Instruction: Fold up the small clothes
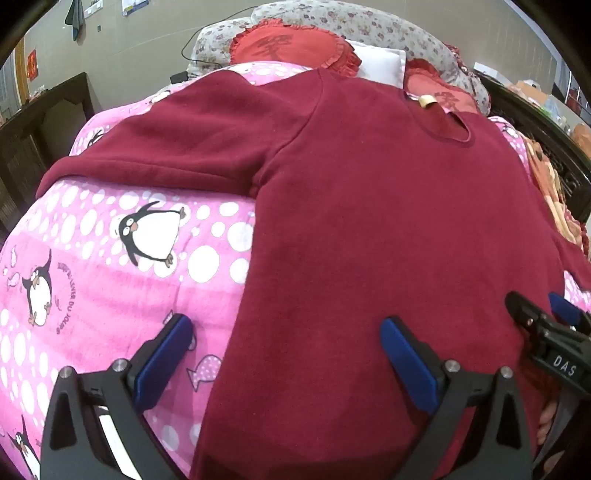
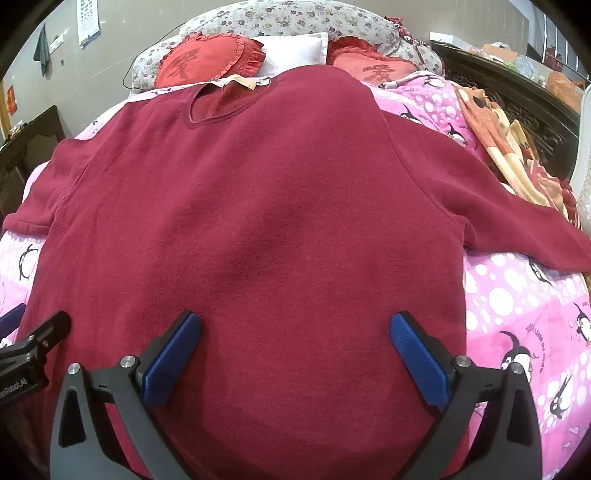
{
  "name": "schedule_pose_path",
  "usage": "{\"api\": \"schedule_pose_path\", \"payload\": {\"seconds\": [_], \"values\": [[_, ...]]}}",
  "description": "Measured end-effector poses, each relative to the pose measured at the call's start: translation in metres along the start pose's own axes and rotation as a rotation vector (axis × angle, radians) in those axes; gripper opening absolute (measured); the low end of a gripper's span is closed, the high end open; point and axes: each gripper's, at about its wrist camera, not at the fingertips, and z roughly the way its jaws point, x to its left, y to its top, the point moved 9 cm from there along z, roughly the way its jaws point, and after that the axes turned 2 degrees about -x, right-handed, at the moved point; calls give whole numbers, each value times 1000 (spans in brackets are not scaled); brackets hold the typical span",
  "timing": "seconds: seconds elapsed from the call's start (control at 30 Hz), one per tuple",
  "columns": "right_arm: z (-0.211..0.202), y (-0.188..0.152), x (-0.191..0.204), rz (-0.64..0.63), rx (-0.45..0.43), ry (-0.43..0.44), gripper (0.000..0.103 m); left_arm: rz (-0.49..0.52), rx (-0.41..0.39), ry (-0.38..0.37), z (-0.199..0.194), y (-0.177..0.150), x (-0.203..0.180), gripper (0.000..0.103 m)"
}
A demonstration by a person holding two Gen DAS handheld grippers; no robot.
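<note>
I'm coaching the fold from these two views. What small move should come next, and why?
Probably lower the open left gripper onto the sweater side edge and pinch it: the garment lies flat, sleeves spread, and the right gripper is open too.

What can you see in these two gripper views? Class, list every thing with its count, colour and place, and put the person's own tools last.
sweater: one, dark red, spread flat on the bed, both sleeves out sideways, neckline at the far end.
blanket: one, pink with white dots and penguins, under the sweater.
heart cushions: two, red, at the head of the bed.
white pillow: one, between the cushions.
floral bedding: grey-white, behind the cushions.
orange patterned blanket: one, on the bed's right side.
left gripper: one, black with blue pads, open over the sweater's left edge near the hem.
right gripper: one, same colours, open above the sweater's lower middle.
</note>
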Motion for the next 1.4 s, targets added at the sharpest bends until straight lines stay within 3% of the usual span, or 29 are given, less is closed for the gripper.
{"api": "schedule_pose_path", "payload": {"seconds": [0.77,0.9,1.07,1.4], "values": [[2,0,-2,2,2,3,87,-4,17,5,-4,-1,1,103],[0,0,-6,-14,41,16,84,3,38,0,-15,1,3,102],[-24,4,-7,-102,40,-13,75,74,-16,42,-44,18,5,102],[-95,27,-13,-68,-7,24,74,111,-94,-10,-105,60,-8,102]]}}
